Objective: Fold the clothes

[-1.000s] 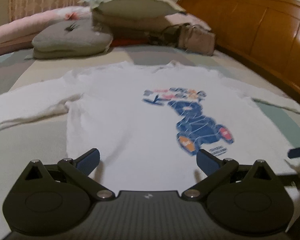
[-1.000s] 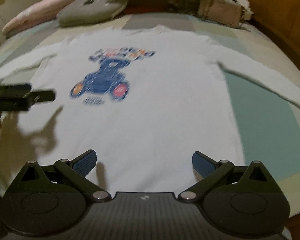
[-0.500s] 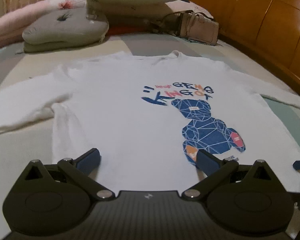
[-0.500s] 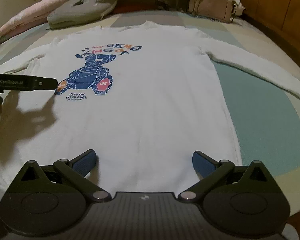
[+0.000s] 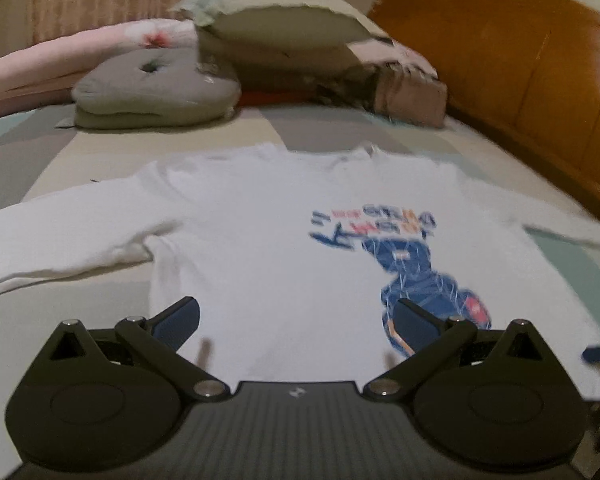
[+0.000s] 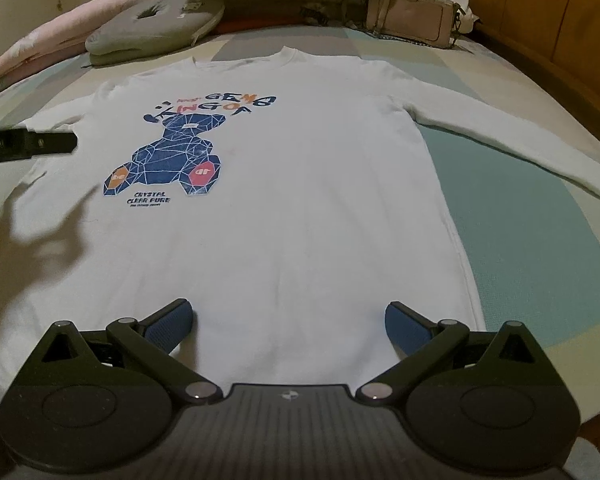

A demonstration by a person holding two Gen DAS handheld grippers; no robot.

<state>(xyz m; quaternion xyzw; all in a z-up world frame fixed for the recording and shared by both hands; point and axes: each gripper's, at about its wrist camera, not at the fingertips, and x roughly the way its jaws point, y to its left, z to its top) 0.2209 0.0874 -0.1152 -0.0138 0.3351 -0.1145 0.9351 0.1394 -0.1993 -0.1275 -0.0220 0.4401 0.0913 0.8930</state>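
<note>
A white long-sleeved shirt (image 6: pixel 300 184) with a blue bear print (image 6: pixel 172 160) lies flat, front up, on the bed, with both sleeves spread out to the sides. In the left wrist view the same shirt (image 5: pixel 268 240) is blurred. My left gripper (image 5: pixel 296 320) is open above the shirt's lower left part with nothing between its fingers. My right gripper (image 6: pixel 286 322) is open over the hem near the lower right, also holding nothing. A black finger of the left gripper (image 6: pixel 28 146) juts in at the left edge of the right wrist view.
Grey cushion (image 6: pixel 152 32), pink floral pillow (image 6: pixel 40 56) and a beige handbag (image 6: pixel 412 16) lie at the bed's far end. A wooden headboard (image 5: pixel 520 72) runs along the right side. Striped bedsheet (image 6: pixel 512 240) shows right of the shirt, and the bed edge is near the right gripper.
The left gripper has pulled back and lifted, so the shirt looks farther off and blurred. The right gripper has moved closer over the hem. Both stay open.
</note>
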